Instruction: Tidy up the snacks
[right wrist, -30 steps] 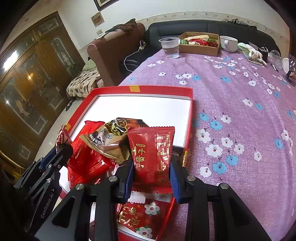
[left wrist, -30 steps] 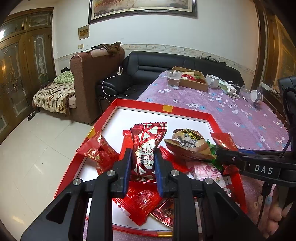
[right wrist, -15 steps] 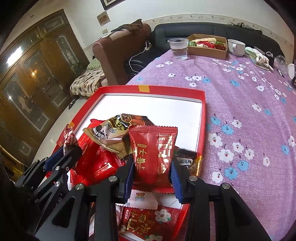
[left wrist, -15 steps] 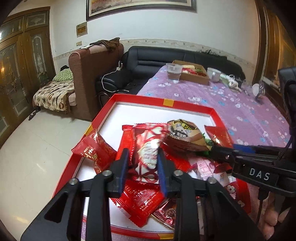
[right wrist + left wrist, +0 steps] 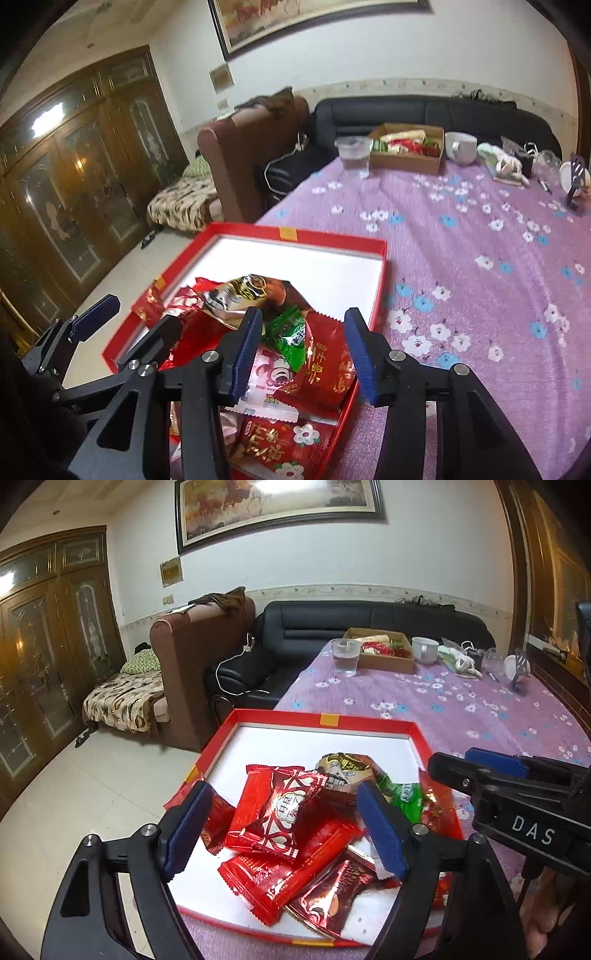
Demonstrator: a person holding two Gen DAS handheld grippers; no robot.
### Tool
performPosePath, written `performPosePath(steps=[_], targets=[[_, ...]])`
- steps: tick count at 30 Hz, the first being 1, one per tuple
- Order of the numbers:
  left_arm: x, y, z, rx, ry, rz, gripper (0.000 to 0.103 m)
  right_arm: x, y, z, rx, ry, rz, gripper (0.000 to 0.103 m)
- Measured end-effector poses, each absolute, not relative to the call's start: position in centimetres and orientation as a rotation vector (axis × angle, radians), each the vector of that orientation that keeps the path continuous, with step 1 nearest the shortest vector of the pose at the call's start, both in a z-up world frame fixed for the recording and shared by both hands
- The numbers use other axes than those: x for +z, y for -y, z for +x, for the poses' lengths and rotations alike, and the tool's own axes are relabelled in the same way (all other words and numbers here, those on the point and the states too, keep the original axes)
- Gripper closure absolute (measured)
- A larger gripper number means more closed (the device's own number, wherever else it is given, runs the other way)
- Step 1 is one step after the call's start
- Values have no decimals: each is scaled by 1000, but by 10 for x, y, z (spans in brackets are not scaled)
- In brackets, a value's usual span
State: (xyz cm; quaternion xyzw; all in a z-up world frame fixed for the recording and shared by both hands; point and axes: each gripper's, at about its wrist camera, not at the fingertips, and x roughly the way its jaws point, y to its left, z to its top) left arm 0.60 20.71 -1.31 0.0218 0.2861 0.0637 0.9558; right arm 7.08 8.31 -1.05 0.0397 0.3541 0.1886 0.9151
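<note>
A red box lid with a white floor [image 5: 306, 740] [image 5: 314, 262] lies on the purple flowered tablecloth and holds a pile of snack packets. My left gripper [image 5: 284, 823] is open above the pile, over a red packet with white hearts [image 5: 280, 808]. My right gripper [image 5: 303, 350] is open over a red packet with gold writing [image 5: 325, 365] and a green packet [image 5: 291, 332]. A gold and brown packet [image 5: 345, 766] [image 5: 251, 291] lies on top of the pile. The right gripper also shows in the left wrist view [image 5: 491, 775].
At the table's far end stand a cardboard box of snacks [image 5: 384, 651], a plastic cup of water [image 5: 346, 657] and a white mug [image 5: 424, 650]. A black sofa [image 5: 351, 624] and a brown armchair [image 5: 199, 664] stand beyond. The tiled floor drops off left of the table.
Both grippers have opened and let go of their red packets, which now lie on the pile in the lid. Both grippers have pulled up and back.
</note>
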Motion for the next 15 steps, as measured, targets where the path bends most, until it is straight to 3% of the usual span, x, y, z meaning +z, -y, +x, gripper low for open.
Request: performPosePath(steps=[3,8,15], targets=[[-8,-208,-2,140,-579,26,19,-3,-78,61,395,-704,95,53],[-5,-208,-14,153,-592,12,19,5,-71,43,403,-681,116,42],[-3,-212,-37,170,-589,15,19,8,-70,11,422,-648,109,38]])
